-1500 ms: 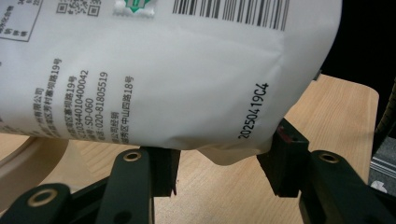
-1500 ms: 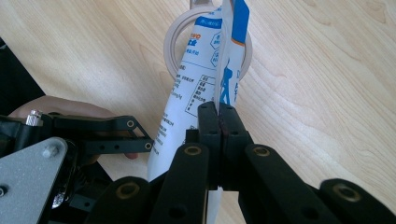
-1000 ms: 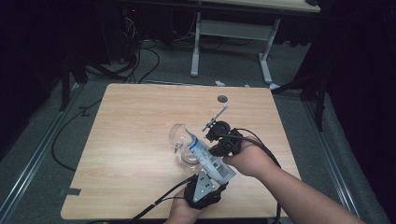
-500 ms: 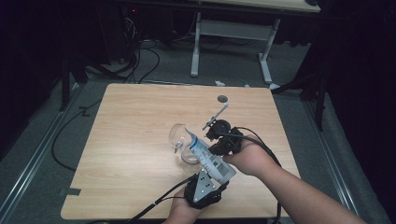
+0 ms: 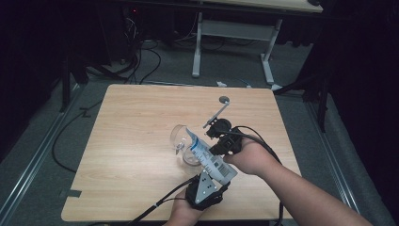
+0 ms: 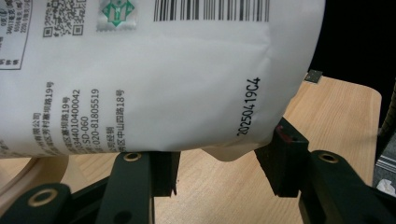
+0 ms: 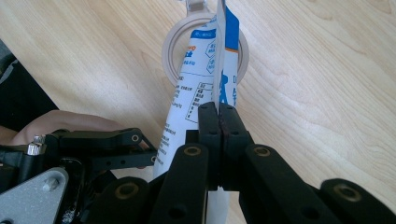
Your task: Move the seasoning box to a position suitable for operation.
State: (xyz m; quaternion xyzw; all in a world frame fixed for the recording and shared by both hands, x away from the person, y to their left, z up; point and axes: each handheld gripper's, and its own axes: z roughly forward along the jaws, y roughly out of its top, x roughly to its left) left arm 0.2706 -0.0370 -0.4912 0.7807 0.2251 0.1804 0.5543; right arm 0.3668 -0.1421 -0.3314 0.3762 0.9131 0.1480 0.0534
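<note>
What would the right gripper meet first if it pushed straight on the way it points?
Probably the glass jar: the right gripper, shut on the white pouch, aims along the pouch toward the jar's mouth, though depth is unclear.

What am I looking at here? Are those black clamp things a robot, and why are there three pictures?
No robot: a person holds a hand-operated gripper in each hand. One picture looks down from above the wooden table; the other two come from cameras riding on each gripper. The left gripper holds the bottom end of a white and blue printed pouch between its jaws. The right gripper has its jaws pinched shut on the pouch's flat side seam. The pouch tilts over a clear glass jar, as if for pouring.
</note>
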